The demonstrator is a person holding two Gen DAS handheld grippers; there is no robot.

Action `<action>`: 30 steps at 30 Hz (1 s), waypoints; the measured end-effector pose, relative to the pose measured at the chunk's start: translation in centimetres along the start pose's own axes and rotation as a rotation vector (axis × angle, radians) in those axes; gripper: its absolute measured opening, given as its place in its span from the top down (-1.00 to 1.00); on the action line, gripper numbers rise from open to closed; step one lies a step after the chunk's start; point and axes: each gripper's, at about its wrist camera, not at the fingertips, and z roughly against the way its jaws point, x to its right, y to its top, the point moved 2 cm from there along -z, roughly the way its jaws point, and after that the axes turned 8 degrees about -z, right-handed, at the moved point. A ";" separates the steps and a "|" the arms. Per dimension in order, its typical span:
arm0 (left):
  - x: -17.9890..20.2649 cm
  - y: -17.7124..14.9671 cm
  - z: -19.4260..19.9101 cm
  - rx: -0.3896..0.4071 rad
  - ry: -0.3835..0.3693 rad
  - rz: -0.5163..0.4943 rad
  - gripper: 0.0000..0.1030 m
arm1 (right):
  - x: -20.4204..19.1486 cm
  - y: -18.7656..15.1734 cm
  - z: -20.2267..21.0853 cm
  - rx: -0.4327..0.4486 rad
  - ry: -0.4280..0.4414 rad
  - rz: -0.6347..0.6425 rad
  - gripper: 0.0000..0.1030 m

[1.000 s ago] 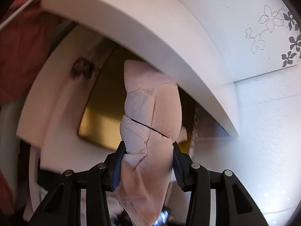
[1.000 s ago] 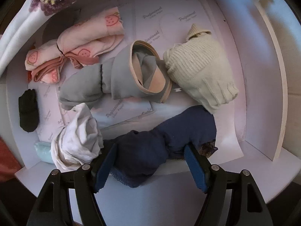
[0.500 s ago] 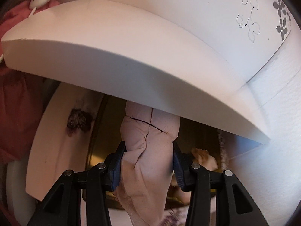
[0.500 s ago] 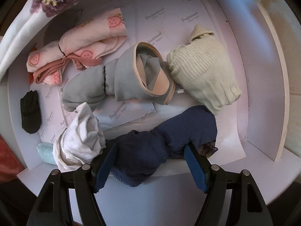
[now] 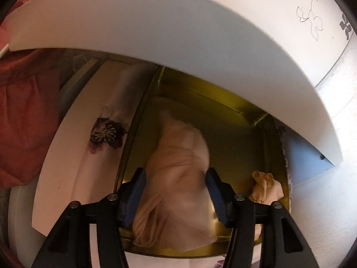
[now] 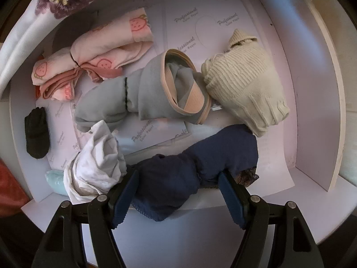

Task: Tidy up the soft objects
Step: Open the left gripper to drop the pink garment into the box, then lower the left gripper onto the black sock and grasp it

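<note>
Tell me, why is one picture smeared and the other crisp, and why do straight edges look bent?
Left wrist view: the beige cloth is motion-blurred between the opening jaws, and the gold tin glints dimly under the shelf's shadow. Right wrist view: sharp, evenly lit socks. Both views: the fisheye lens bows straight shelf edges.

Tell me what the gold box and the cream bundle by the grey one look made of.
Gold box: likely metal, a tin, with a glossy yellow finish; its walls throw sharp highlights and have crisp folded corners.
Cream bundle: knitted fabric, probably cotton or wool, matte; ribbed rows and a rolled cuff show. It touches the grey bundle, a smoother, finer fabric.
</note>
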 end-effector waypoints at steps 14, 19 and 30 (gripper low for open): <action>-0.7 -3.0 7.5 0.058 0.014 0.024 -0.15 | -0.1 -0.6 -1.2 0.010 -0.035 0.031 -0.45; -2.7 -5.7 10.4 0.062 0.008 0.068 -0.15 | -0.2 -1.2 -1.6 0.013 -0.047 0.042 -0.45; -5.9 -13.9 12.1 -0.072 0.051 0.218 -0.15 | -0.8 -2.6 -3.3 0.013 -0.077 0.078 -0.45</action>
